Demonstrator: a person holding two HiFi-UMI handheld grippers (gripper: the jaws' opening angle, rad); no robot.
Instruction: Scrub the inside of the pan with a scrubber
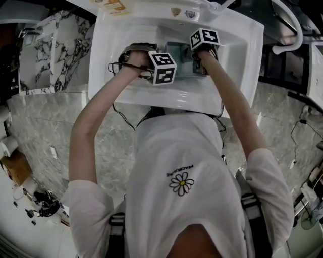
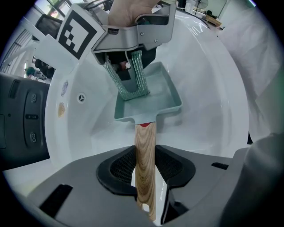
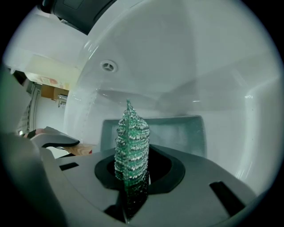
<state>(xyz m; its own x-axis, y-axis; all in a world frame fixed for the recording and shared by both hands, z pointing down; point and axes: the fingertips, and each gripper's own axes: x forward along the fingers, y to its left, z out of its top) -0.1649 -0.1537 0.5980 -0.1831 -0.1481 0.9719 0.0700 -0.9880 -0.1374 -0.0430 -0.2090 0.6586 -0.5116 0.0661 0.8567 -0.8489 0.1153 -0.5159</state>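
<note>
A square teal pan (image 2: 153, 95) with a wooden handle (image 2: 145, 150) is held tilted inside the white sink (image 2: 213, 102). My left gripper (image 2: 145, 170) is shut on the handle, pads on either side of the wood. My right gripper (image 3: 133, 177) is shut on a green mesh scrubber (image 3: 131, 142), which sticks up from its jaws in front of the pan (image 3: 177, 131). In the left gripper view the scrubber (image 2: 131, 77) hangs from the right gripper (image 2: 133, 31) with its tip down in the pan's far-left corner. From the head view the pan (image 1: 179, 50) lies between both marker cubes.
The sink's (image 1: 116, 45) walls enclose both grippers closely. An overflow hole (image 3: 108, 66) sits on the basin wall. A faucet (image 1: 217, 5) stands at the back rim. A marble counter (image 1: 55, 45) lies left of the sink, and a grey appliance (image 2: 22, 119) stands beside the basin.
</note>
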